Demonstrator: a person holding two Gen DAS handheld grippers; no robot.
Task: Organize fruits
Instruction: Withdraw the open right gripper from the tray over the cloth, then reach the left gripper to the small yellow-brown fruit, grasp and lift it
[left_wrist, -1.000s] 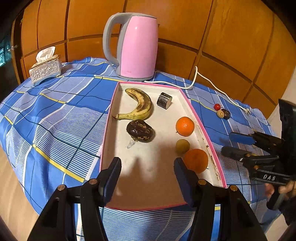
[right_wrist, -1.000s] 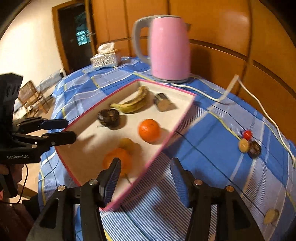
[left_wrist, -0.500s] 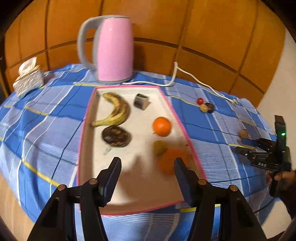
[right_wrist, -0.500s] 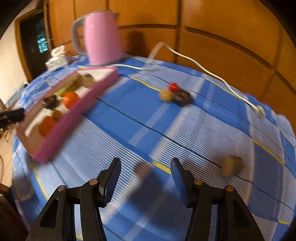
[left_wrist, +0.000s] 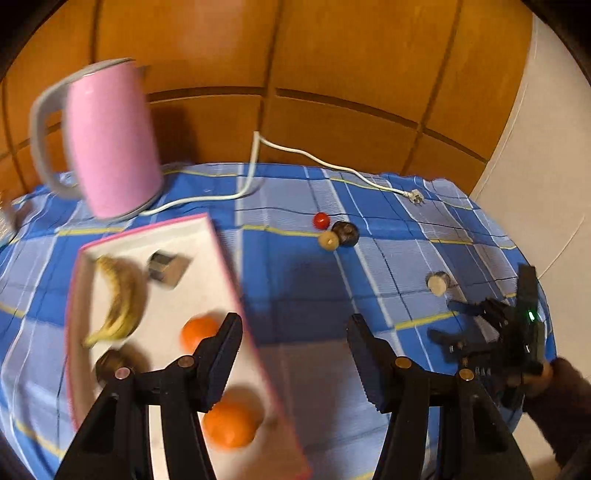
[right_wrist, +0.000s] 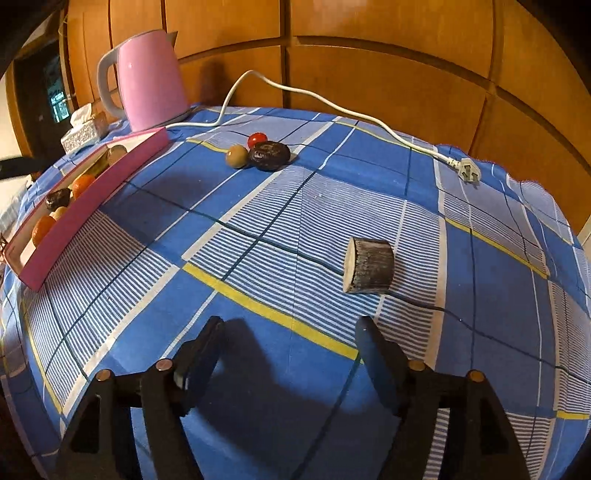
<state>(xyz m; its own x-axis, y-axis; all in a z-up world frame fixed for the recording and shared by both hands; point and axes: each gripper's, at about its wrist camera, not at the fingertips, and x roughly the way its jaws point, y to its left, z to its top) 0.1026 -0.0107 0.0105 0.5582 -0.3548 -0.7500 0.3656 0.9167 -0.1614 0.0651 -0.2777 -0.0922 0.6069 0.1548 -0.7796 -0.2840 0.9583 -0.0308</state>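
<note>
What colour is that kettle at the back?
The kettle is pink, with a grey handle; the right wrist view shows it sharpest.

Blue plaid tablecloth (right_wrist: 295, 206), pink kettle (right_wrist: 151, 81), pink-rimmed tray (right_wrist: 92, 206).

Left gripper (left_wrist: 293, 343) open, empty, over pink tray (left_wrist: 236, 288) edge. Tray holds banana (left_wrist: 123, 299), two oranges (left_wrist: 197, 330), grey block (left_wrist: 166, 267), dark fruit (left_wrist: 110, 363). On checked worktop (left_wrist: 388, 229): red ball (left_wrist: 321, 220), tan ball (left_wrist: 328, 240), dark fruit, wood stub (left_wrist: 437, 283). Right gripper (left_wrist: 454, 325) far right, just beside the stub. Pink kettle (left_wrist: 110, 140) behind.
</note>
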